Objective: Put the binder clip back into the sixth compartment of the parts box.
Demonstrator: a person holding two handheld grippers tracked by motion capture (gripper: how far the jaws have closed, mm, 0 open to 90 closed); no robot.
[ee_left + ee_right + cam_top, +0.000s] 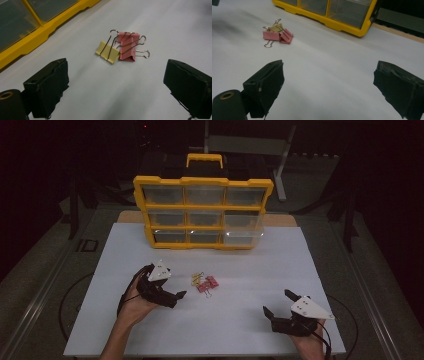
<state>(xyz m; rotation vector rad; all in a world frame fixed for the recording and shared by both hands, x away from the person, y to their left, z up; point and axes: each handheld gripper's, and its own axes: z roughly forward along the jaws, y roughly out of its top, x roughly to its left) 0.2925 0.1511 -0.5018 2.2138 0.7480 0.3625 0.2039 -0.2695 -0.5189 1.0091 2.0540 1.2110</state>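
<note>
Binder clips: a yellow binder clip and pink binder clips lie touching in a small heap near the middle of the white table, well short of its far edge. I cannot tell whether the pink ones number two or three.
Handling: I judge them light, stiff and springy. The painted steel bodies look slick, and the wire loops interlock, so one clip may drag its neighbours.
Where to grip: I would close across the flat sides of the yellow body, clear of the loops.
Left gripper: jaws wide apart, empty, aimed at the heap just beyond them and touching nothing.
Right gripper: jaws wide apart, empty, near the table's near right corner, well apart from the clips.
Organiser: yellow-framed drawer case standing at the table's far edge.
</note>
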